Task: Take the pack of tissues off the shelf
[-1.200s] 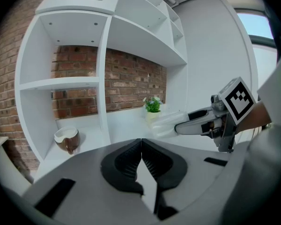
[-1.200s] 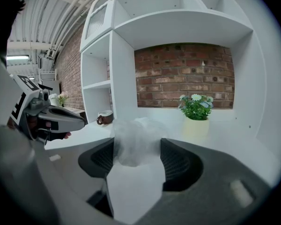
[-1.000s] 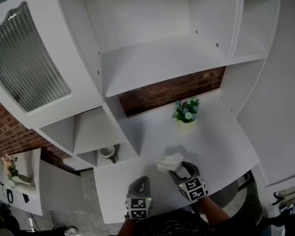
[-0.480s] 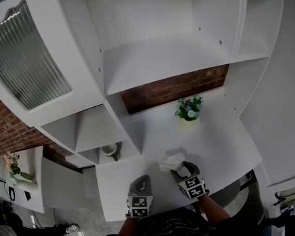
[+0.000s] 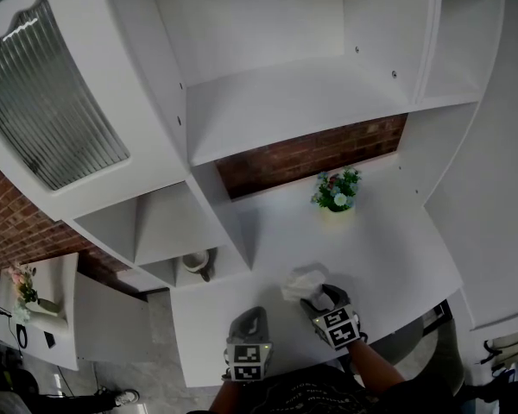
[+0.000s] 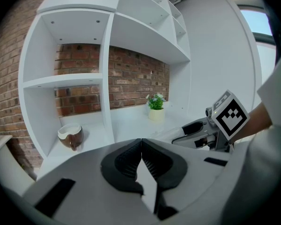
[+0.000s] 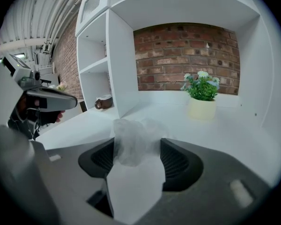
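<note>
**Tissue pack clamped in R gripper, low over the white ledge**

R gripper (image 7: 138, 159): jaws part-way apart and pressed on the pack of tissues (image 7: 133, 137), one pad each side. The pack fills the gap btwn them. Its crinkly clear wrap bulges up and fwd past the pads, and the white body runs back toward the camera. A side-on pinch looks the sensible hold for a soft pack: it squeezes the bulk, not just loose film, so a slip is less likely. The wrap looks slick tho, so I'd judge a gentle, level carry is called for.

Where the pack is: in the head view it sticks out ahead of the R gripper's tips, over the front part of the white ledge (image 5: 388, 248). It's close to the person's body and well apart from the flower pot (image 5: 335, 192) at the back by the brick wall (image 5: 311, 155). Can't tell whether its underside touches the ledge or hangs just above it.

L gripper (image 6: 141, 154): jaws closed tip to tip, nothing btwn them. It sits just beside the R one, on the person's left, near the ledge's front edge. Prob idle there so as not to crowd the grab, since one gripper is enough for a light pack. Beyond it, a small brown-and-white jug (image 6: 69, 137) sits in the low cubby, not involved.

Judgement: grab done; what's left is bringing the pack out past the front edge.
</note>
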{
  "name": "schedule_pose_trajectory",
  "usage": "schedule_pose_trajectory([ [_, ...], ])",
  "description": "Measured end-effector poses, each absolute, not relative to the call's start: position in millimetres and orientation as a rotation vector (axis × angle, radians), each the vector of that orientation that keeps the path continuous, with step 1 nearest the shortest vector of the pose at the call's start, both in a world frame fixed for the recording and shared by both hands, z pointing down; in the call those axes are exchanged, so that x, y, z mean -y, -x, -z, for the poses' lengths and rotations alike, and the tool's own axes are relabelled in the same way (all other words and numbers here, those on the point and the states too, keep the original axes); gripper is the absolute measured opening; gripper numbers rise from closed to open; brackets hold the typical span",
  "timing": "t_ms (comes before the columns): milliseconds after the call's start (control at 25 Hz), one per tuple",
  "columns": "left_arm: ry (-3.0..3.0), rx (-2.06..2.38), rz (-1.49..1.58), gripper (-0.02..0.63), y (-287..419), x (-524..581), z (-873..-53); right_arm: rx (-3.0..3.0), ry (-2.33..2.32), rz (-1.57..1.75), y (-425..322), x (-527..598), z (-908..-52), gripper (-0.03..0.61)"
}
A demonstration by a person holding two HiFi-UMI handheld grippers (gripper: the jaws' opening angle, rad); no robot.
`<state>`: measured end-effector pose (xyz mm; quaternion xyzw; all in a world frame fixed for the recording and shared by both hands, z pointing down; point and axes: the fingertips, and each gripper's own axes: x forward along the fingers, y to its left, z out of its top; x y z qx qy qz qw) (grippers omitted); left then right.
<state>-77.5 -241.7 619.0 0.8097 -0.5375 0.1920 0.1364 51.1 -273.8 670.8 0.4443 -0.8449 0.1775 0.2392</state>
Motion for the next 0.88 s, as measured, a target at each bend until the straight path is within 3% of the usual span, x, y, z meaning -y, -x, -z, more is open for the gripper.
schedule_pose_trajectory([
  [880,-2.349,1.519,-0.592,0.009,75.4,240.1,-628.6,2.228,-1.148,-0.489,-54.8,265.0,-703.8,0.276],
])
